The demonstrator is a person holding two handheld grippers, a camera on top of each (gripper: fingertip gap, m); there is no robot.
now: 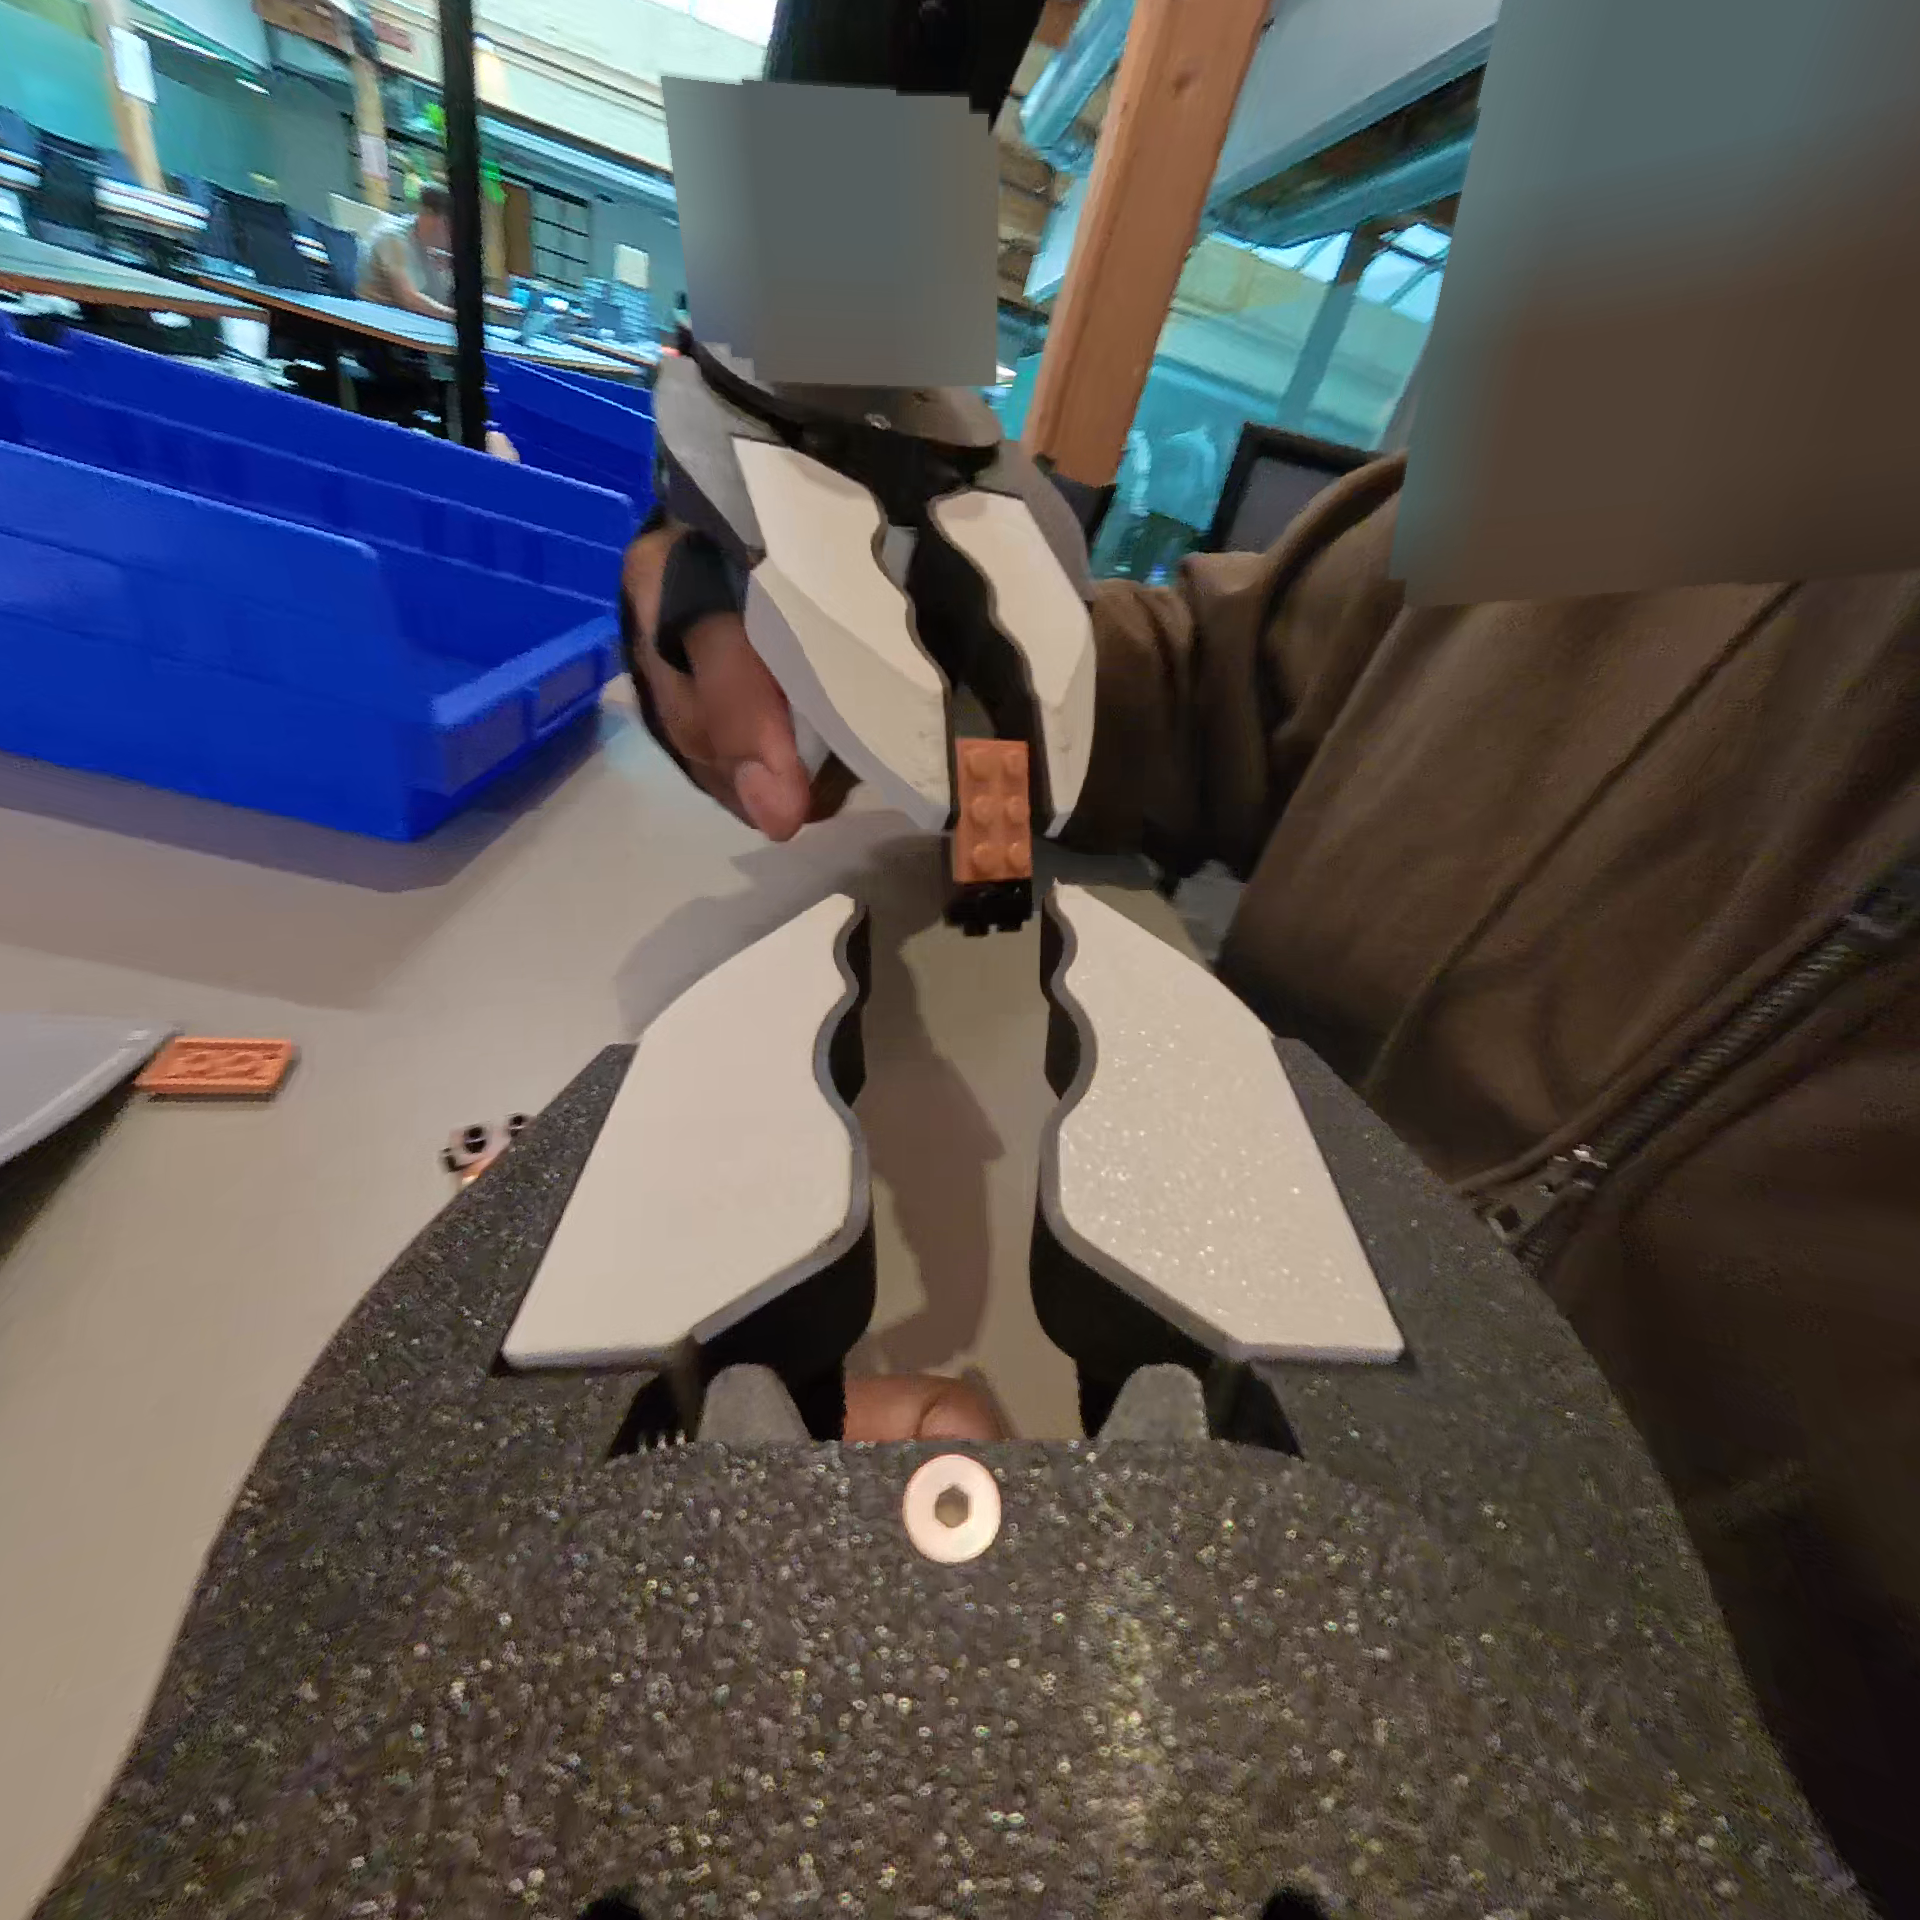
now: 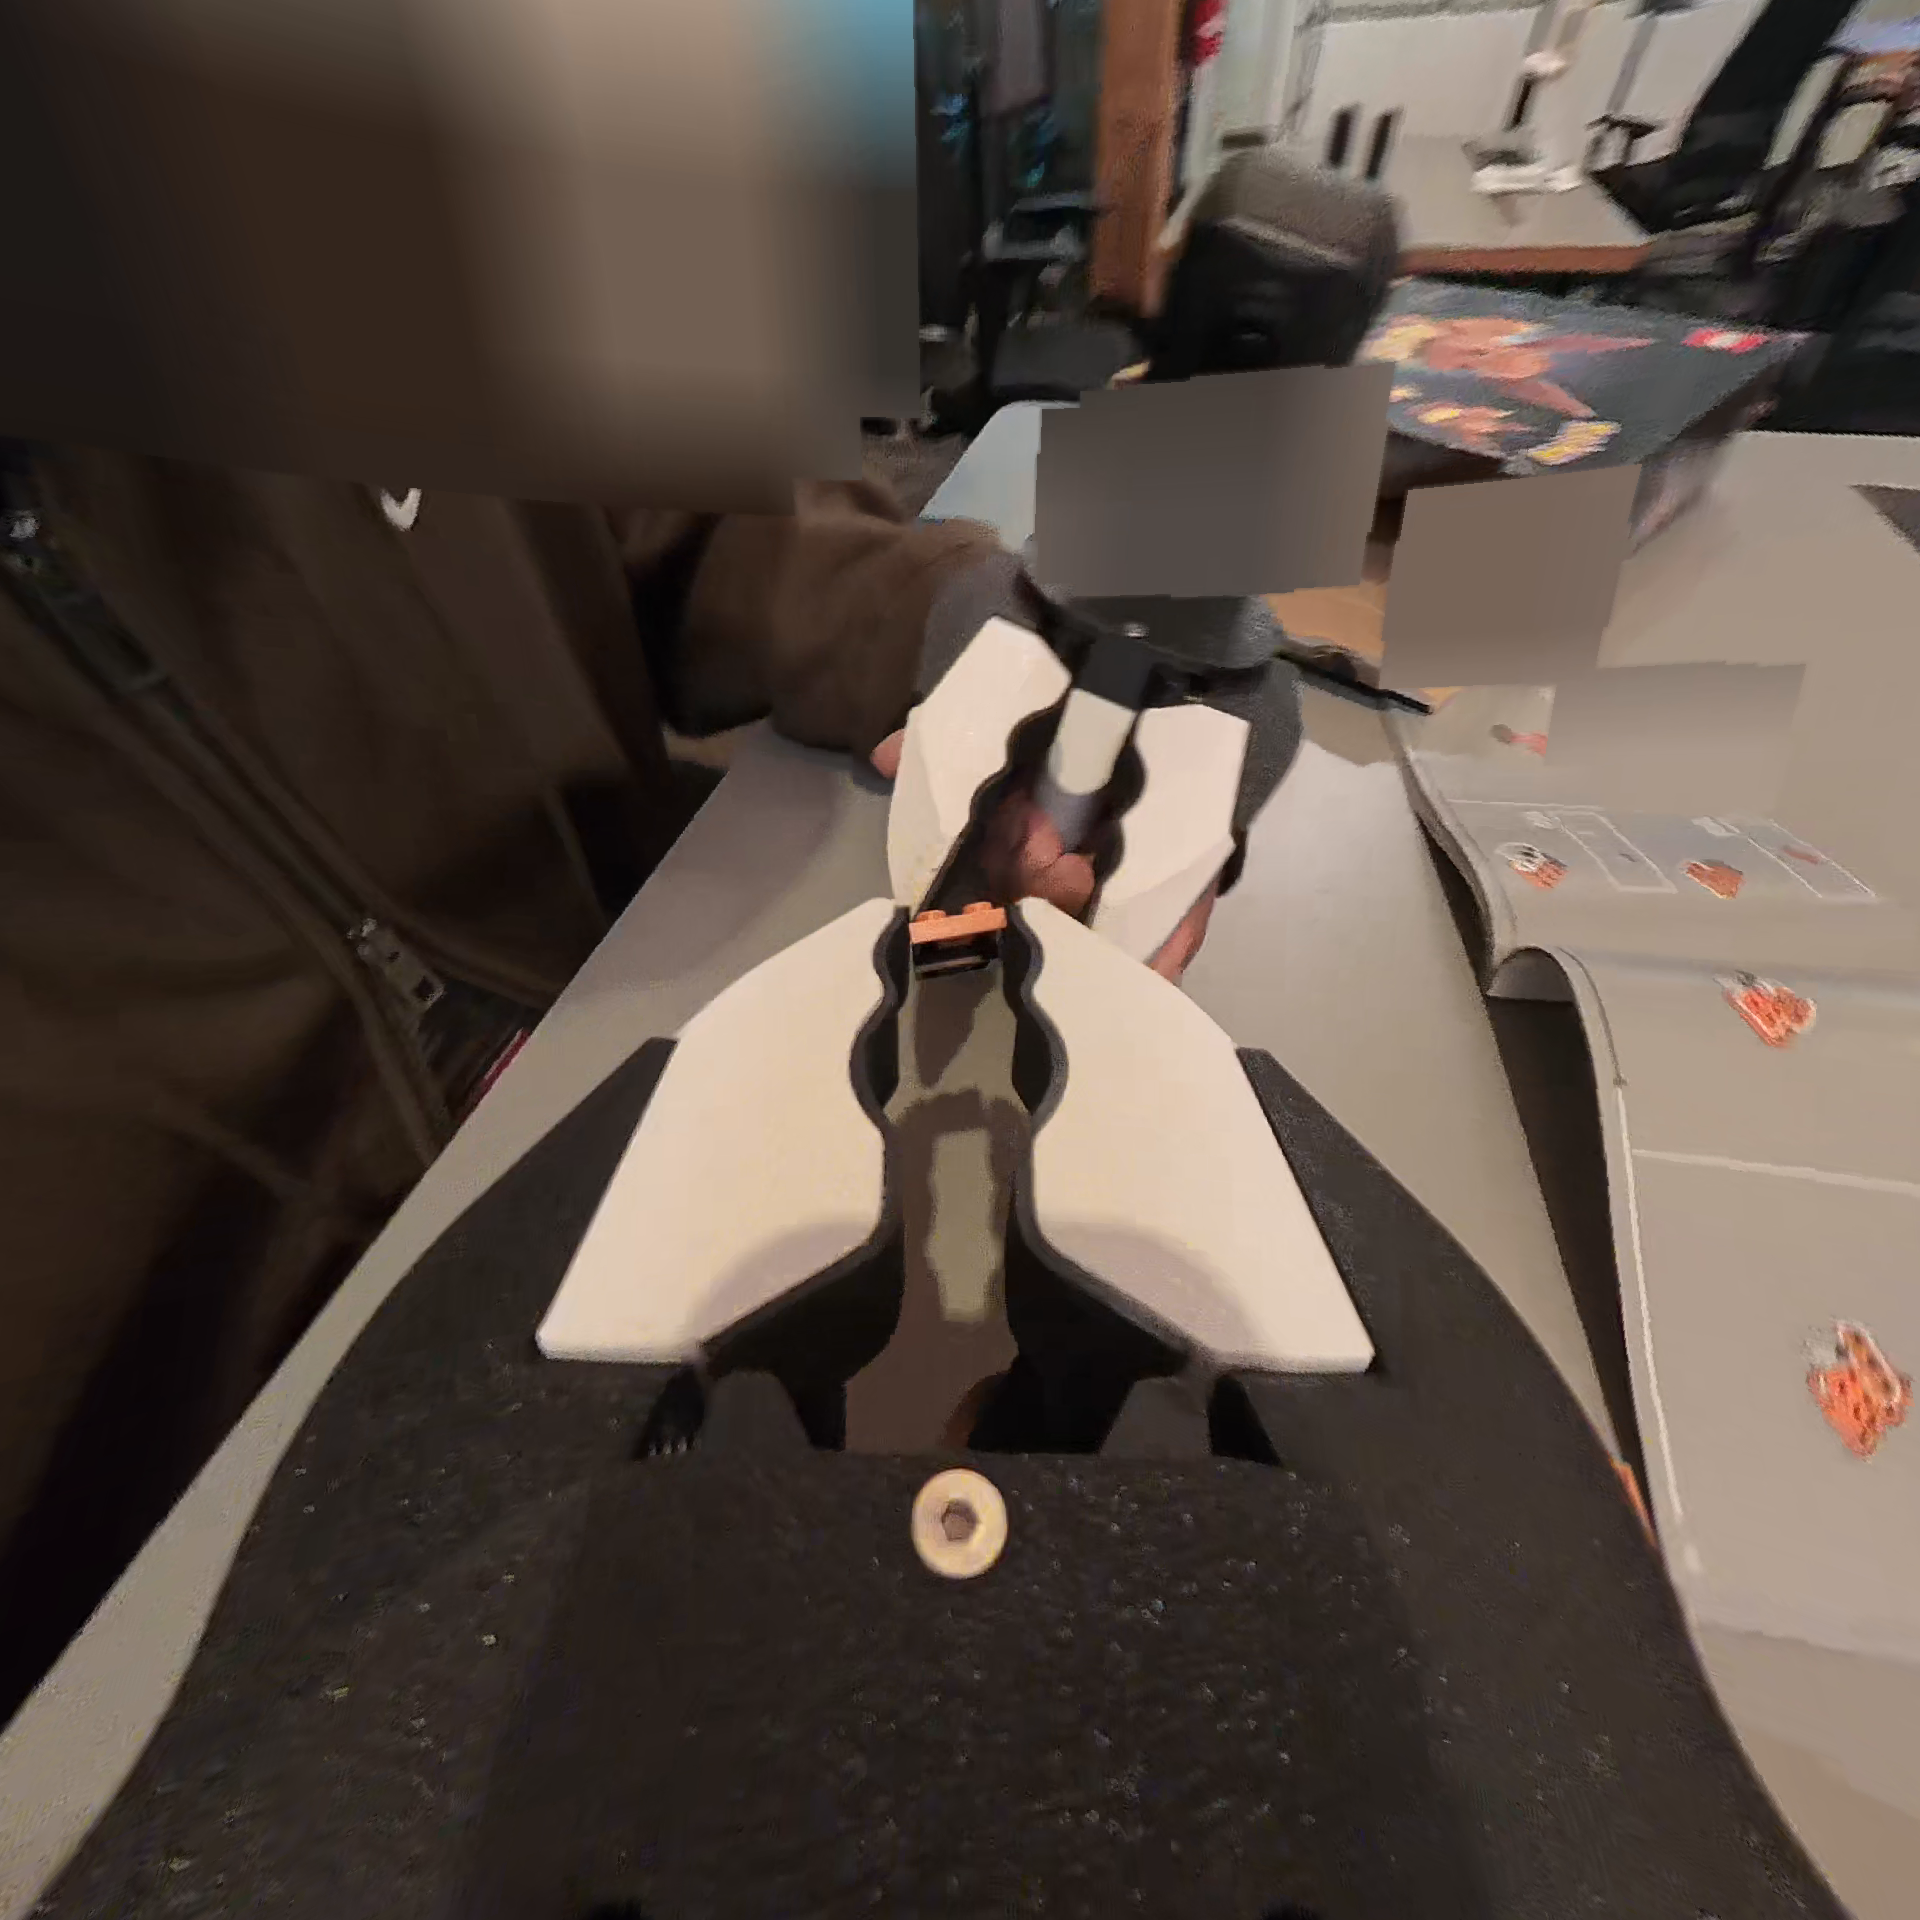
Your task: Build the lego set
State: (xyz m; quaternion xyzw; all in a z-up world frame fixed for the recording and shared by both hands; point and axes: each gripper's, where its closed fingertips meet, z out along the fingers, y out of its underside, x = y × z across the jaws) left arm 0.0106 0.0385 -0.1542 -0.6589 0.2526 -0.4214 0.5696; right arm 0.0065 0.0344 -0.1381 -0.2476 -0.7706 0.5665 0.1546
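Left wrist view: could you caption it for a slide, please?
Right gripper holds an orange-and-black brick stack before the open left gripper.

Brown zip jacket [image 1: 1558, 935] — white-fingered claw [image 1: 951, 914], black speckled body, one screw.

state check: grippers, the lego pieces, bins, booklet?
right gripper: shut on orange-and-black lego assembly
left gripper: open, empty, facing the assembly
orange flat plate: loose on table, flat
small black piece: loose on table, partly hidden behind left gripper
blue bins: on table, contents not visible
instruction booklet: open, flat on table
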